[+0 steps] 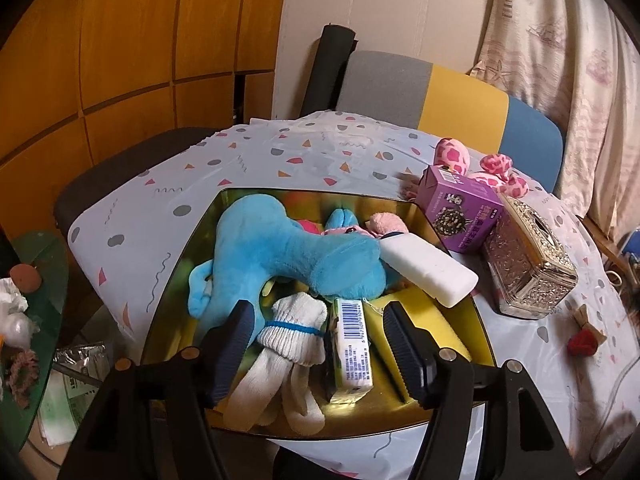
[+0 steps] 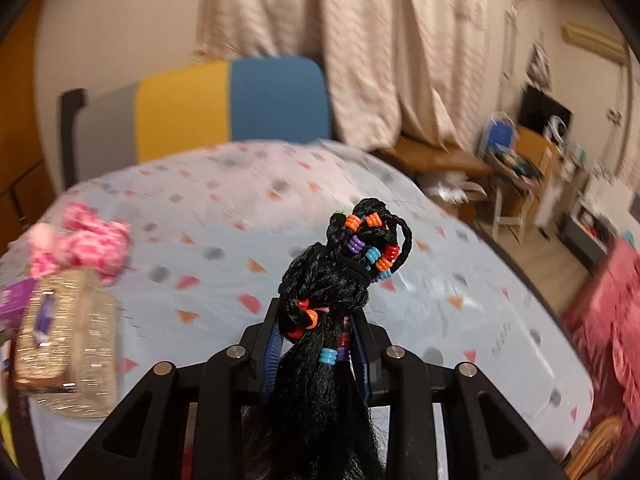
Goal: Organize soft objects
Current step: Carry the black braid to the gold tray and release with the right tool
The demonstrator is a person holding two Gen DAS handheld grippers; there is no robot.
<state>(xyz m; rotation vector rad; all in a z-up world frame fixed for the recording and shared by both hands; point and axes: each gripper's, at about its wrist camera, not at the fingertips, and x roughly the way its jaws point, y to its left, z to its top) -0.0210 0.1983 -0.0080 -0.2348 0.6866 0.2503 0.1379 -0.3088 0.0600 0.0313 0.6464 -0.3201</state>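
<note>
Nearest the left wrist camera, the left gripper (image 1: pixel 316 340) stands with its jaws apart and nothing pressed between them; a bundle of white socks (image 1: pixel 286 344) and a barcoded packet (image 1: pixel 352 350) lie just beyond the pads, inside the gold tray (image 1: pixel 478 320). Behind them in the same tray rests a blue plush toy (image 1: pixel 280 256), with a white block (image 1: pixel 430 276) leaning over the tray's right rim and a small pink toy (image 1: pixel 386 222) at the back. Outside the tray, to its right, sit a purple box (image 1: pixel 460 208) and an ornate metallic box (image 1: pixel 528 264), and farther off a pink spotted plush (image 1: pixel 496 170) lies on the patterned tablecloth (image 1: pixel 280 152).

In the right wrist view, the right gripper (image 2: pixel 316 344) is clamped on a black braided hairpiece (image 2: pixel 336 280) strung with coloured beads, held up clear of the tablecloth; the background is blurred.

The step in hand looks like carrying the hairpiece to the tray. The next move probably calls for bringing it over the crowded tray, lowering it into a free gap, and parting the jaws without snagging the strands.
</note>
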